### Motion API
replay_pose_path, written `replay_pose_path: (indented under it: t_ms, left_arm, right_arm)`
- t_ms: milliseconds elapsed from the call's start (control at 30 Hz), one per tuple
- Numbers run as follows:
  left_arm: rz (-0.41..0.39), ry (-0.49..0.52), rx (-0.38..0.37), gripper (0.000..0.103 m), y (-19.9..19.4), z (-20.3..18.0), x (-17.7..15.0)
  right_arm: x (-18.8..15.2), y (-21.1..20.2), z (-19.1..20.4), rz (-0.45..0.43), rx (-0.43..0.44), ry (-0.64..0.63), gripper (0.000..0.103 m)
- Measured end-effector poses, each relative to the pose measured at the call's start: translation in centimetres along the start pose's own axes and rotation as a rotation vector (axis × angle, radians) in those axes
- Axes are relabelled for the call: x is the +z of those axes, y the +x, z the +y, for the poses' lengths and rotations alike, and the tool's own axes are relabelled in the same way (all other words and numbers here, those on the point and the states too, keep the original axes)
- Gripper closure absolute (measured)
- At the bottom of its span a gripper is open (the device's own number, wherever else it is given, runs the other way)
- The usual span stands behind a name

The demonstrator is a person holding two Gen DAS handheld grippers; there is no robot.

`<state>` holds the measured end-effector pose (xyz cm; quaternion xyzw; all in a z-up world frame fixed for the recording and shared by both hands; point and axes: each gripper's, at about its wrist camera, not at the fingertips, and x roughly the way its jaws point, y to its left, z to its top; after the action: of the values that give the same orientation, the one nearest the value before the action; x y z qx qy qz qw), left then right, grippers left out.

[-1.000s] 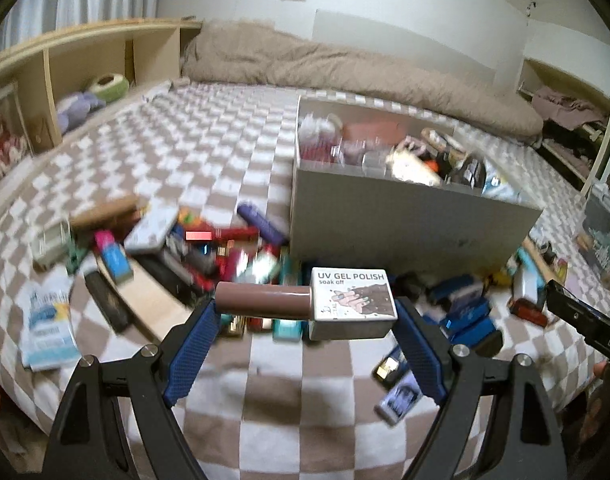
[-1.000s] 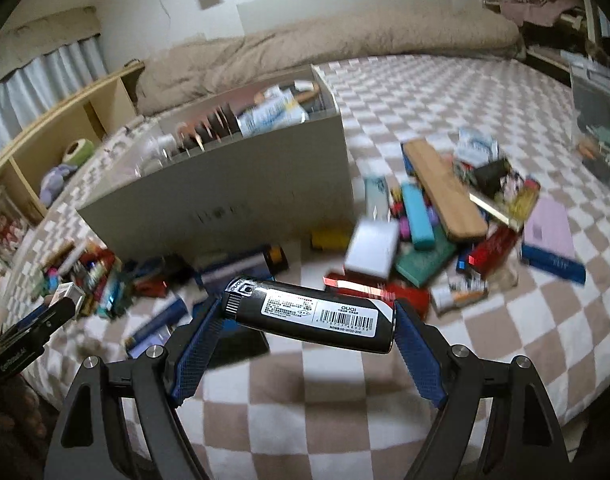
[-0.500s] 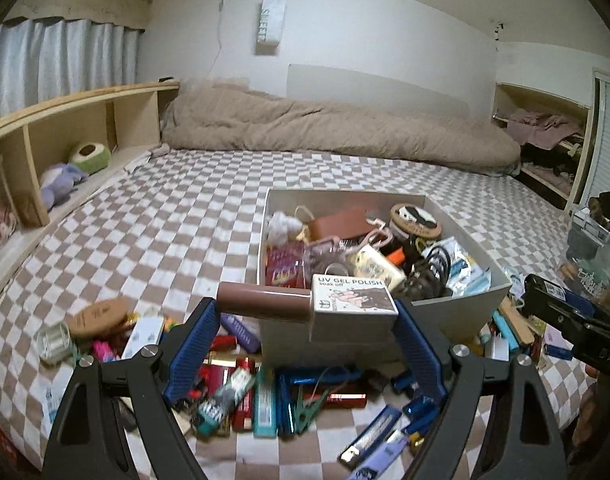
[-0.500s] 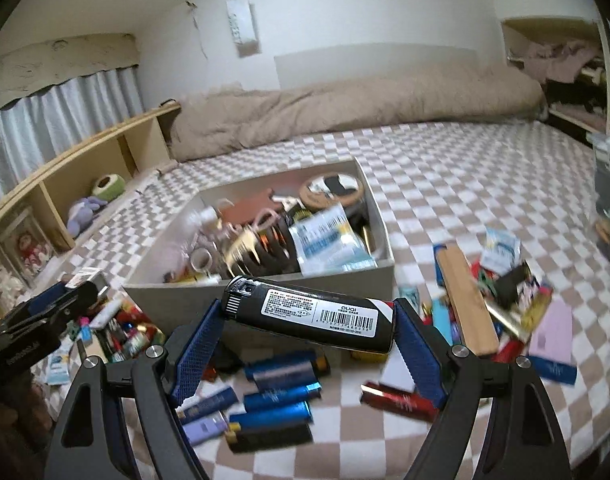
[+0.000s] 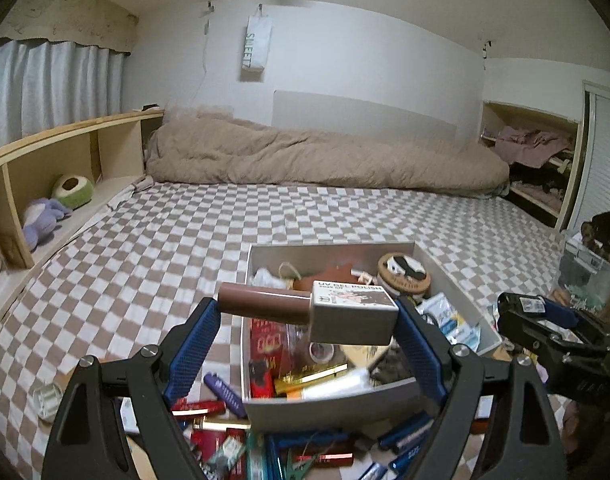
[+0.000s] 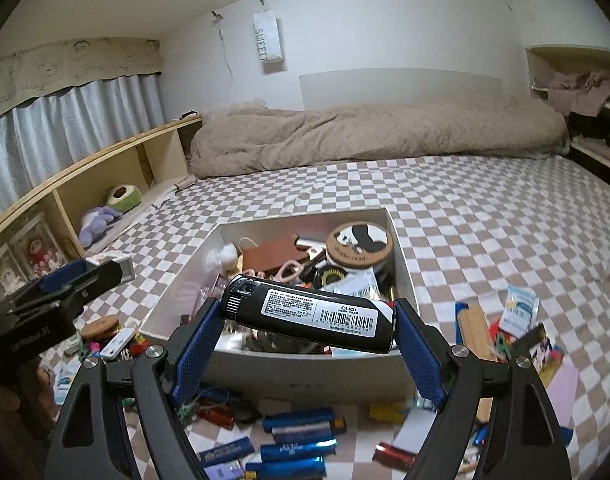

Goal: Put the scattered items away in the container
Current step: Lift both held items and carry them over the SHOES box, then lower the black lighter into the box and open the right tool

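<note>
Left tool [image 5: 305, 320] pinching one gel polish bottle [image 5: 311, 312], right tool [image 6: 308, 318] pinching one black lighter [image 6: 309, 314], one box [image 6: 305, 368]

Glossy black plastic lighter [image 6: 311, 314], matt grey box [image 6: 305, 372], checked cloth bedsheet [image 6: 465, 208], wooden shelf [image 5: 65, 152]

Open air lies above the box [image 6: 401, 248]; its top has no lid. Contents crowd the interior, with the round wooden lid [image 6: 359, 245] in the far right corner. Loose lighters [image 6: 297, 426] litter the checked bed cover [image 6: 485, 216] along the near wall. Beyond the box the cover is bare up to the rolled duvet [image 5: 313, 160]. The wooden shelf [image 5: 65, 160] bounds the left side.
</note>
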<state>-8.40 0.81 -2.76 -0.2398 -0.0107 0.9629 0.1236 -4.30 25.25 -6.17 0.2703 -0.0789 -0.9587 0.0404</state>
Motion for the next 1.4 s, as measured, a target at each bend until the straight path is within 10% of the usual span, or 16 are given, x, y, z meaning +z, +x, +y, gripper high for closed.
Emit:
replay_pose_path:
  t_ms: [533,1200,1400]
  left_arm:
    - [0.037,-0.05,-0.029,0.016,2.4,2.2,-0.3]
    - [0.075,-0.089,-0.012,0.016,4.0,4.3,-1.5]
    - [0.092,-0.088,-0.023,0.016,4.4,4.1,-1.7]
  right_arm:
    - [3.9,3.8,0.2,0.053,0.074,-0.144,0.018]
    - [1.7,12.8,4.5,0.395,0.086,-0.401,0.018]
    - [1.2,11.9,4.9,0.383,0.095,-0.444,0.002]
